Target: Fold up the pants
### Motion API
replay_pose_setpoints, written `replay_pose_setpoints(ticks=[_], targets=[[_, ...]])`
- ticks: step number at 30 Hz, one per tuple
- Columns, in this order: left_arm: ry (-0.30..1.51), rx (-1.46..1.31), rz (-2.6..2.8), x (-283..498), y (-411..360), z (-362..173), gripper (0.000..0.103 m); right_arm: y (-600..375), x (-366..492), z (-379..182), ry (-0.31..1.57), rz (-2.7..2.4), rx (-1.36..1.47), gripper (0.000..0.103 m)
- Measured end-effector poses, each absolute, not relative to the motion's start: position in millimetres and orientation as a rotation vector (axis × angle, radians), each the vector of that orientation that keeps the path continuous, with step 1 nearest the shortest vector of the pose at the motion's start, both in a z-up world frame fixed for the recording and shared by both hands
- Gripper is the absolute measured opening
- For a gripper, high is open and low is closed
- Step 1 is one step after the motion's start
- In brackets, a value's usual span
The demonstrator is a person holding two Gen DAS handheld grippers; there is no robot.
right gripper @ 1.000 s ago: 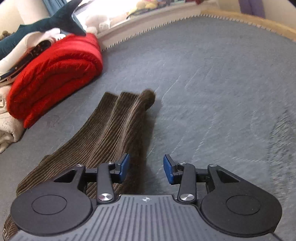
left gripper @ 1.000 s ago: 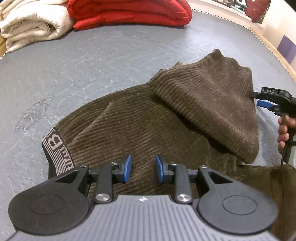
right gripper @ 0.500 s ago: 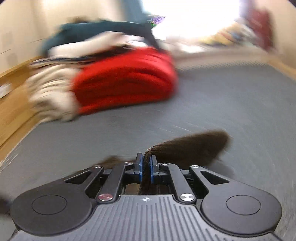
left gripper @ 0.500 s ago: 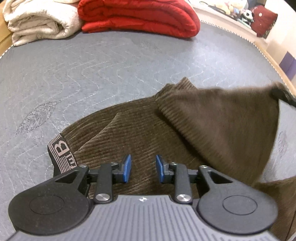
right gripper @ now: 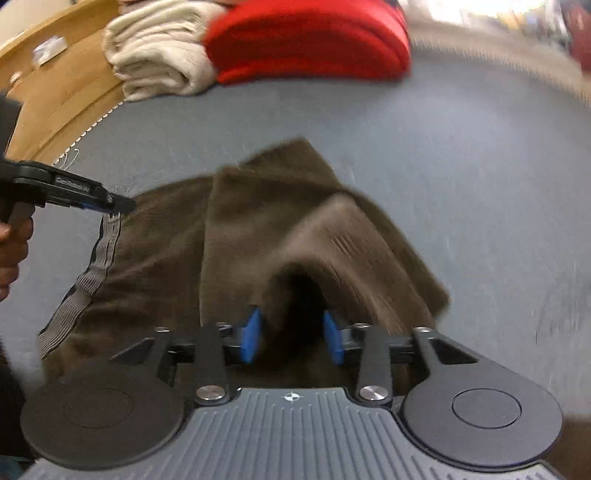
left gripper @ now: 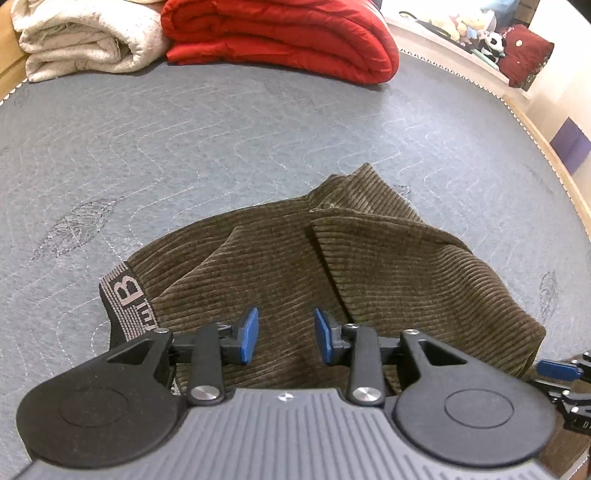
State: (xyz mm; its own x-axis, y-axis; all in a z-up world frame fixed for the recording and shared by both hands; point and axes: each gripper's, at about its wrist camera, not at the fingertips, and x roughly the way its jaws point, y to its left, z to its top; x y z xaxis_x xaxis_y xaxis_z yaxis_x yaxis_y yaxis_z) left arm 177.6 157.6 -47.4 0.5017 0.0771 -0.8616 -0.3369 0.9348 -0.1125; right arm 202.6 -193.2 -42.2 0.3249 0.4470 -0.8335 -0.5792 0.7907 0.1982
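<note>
Brown corduroy pants (left gripper: 332,266) lie on the grey quilted bed cover (left gripper: 221,147), with one leg folded back over the upper part. The striped waistband (left gripper: 127,295) with a big letter B is at the left. My left gripper (left gripper: 284,336) hovers over the waist area. Its jaws are opening and nothing is pinched between them. In the blurred right wrist view my right gripper (right gripper: 292,336) is just above a raised hump of the folded leg (right gripper: 332,236). Its jaws are opening, with fabric low between the pads but not pressed. My left gripper (right gripper: 118,205) shows by the waistband (right gripper: 96,266).
A folded red blanket (left gripper: 280,37) and a folded cream blanket (left gripper: 85,37) sit at the far edge of the bed. Plush toys (left gripper: 480,33) line a ledge at the far right. Wooden flooring (right gripper: 55,92) borders the bed on the left. A hand (right gripper: 11,251) holds the left gripper.
My right gripper shut on the leg's end, swung it across toward the waist, then opened and let it go. The leg now lies folded over. My left gripper rose slightly and widened a little.
</note>
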Motion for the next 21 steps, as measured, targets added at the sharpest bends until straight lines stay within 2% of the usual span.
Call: replay_pose_setpoints(ticks=[3, 6, 8, 11, 16, 18, 19, 20, 21], targets=[[1.016, -0.282, 0.262, 176.0, 161.1, -47.6, 0.039, -231.7, 208.0, -46.8, 1.069, 0.625, -0.121, 0.042], [1.02, -0.284, 0.272, 177.0, 162.2, -48.5, 0.039, -271.2, 228.8, -47.8, 1.079, 0.53, 0.126, 0.044], [1.025, -0.277, 0.272, 179.0, 159.6, -50.3, 0.039, -289.9, 243.0, -59.8, 1.098, 0.435, 0.309, 0.051], [1.032, -0.259, 0.258, 182.4, 150.4, -52.5, 0.039, -286.2, 263.4, -100.4, 1.231, 0.372, 0.537, 0.051], [1.049, -0.227, 0.242, 185.3, 138.7, -60.3, 0.04, -275.4, 277.9, -128.1, 1.246, 0.301, 0.664, 0.054], [1.054, -0.216, 0.248, 186.4, 138.6, -63.6, 0.04, -274.1, 281.6, -128.9, 1.236, 0.273, 0.686, 0.048], [1.058, -0.216, 0.255, 187.2, 140.0, -65.6, 0.04, -271.8, 281.8, -126.4, 1.221, 0.277, 0.673, 0.026], [1.062, -0.219, 0.261, 187.8, 141.6, -67.0, 0.04, -271.3, 282.0, -122.6, 1.197, 0.284, 0.658, 0.009], [1.063, -0.223, 0.265, 188.7, 142.6, -67.6, 0.04, -273.0, 281.7, -117.6, 1.167, 0.304, 0.67, 0.009]])
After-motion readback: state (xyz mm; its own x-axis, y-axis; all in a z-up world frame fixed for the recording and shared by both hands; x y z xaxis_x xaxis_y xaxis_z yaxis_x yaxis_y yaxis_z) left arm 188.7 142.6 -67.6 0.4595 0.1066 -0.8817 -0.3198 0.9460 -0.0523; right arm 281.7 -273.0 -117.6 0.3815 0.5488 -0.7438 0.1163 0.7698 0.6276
